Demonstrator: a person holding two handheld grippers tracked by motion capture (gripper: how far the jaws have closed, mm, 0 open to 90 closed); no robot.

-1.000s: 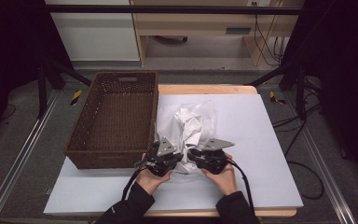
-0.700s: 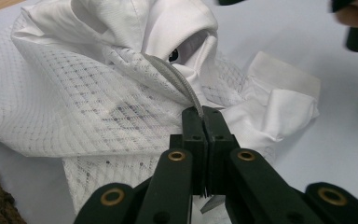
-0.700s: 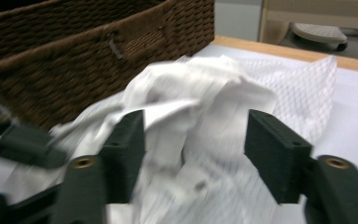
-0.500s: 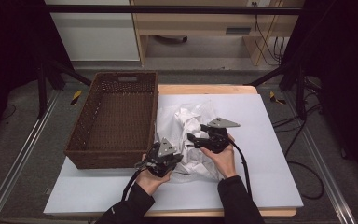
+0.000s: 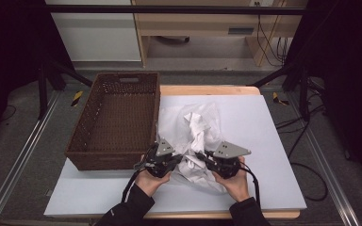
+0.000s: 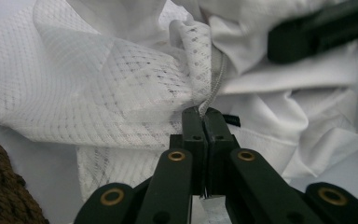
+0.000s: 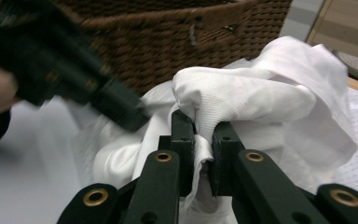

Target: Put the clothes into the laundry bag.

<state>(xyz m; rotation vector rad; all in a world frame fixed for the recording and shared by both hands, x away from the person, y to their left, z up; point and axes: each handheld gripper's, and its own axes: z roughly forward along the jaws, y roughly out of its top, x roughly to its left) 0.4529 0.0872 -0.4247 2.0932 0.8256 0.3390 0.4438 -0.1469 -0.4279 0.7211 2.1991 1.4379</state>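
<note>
- Brown wicker basket (image 5: 115,120): on the left half of the table (image 5: 268,122), empty, handle slot in its far wall.
- Table: pale grey sheet over a wooden top, wood showing along the far edge.
- Floor: black cables (image 5: 306,141) at right; yellow-black markers (image 5: 77,98) at far left and far right.
- Far side: light wooden furniture (image 5: 202,28).
</note>
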